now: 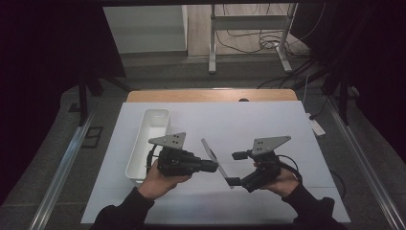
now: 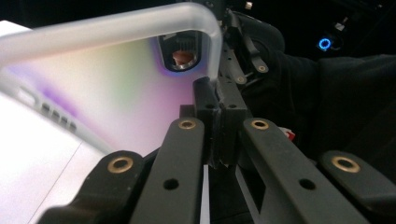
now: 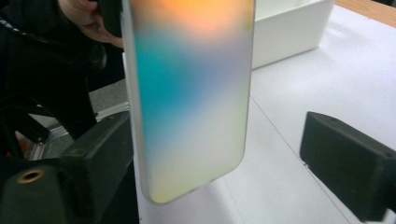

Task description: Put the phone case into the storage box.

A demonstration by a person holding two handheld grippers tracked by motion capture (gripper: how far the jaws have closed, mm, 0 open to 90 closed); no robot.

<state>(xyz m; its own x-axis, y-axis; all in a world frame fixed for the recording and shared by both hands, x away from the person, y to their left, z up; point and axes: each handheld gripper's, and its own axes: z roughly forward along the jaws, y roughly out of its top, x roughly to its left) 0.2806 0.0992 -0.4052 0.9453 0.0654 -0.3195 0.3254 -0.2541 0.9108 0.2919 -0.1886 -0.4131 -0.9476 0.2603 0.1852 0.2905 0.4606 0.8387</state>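
Note:
A thin, translucent phone case (image 1: pixel 212 155) with a rainbow sheen hangs above the white table cover, edge-on in the high view. My left gripper (image 1: pixel 214 166) is shut on one long edge of the case (image 2: pixel 107 88), with its jaws (image 2: pixel 213 140) pinched together on the rim. My right gripper (image 1: pixel 235 168) is open and straddles the lower end of the case (image 3: pixel 191 93). In the right gripper view, the case lies against the left pad (image 3: pixel 100 154), while the right pad (image 3: pixel 348 163) stands well clear of it.
A long white bin (image 1: pixel 149 139) lies on the table to the left of my left hand and appears behind the case (image 3: pixel 289 32). A white sheet (image 1: pixel 268 124) covers the table, with a wooden strip (image 1: pixel 210 95) at the far edge. Dark curtains and cables surround it.

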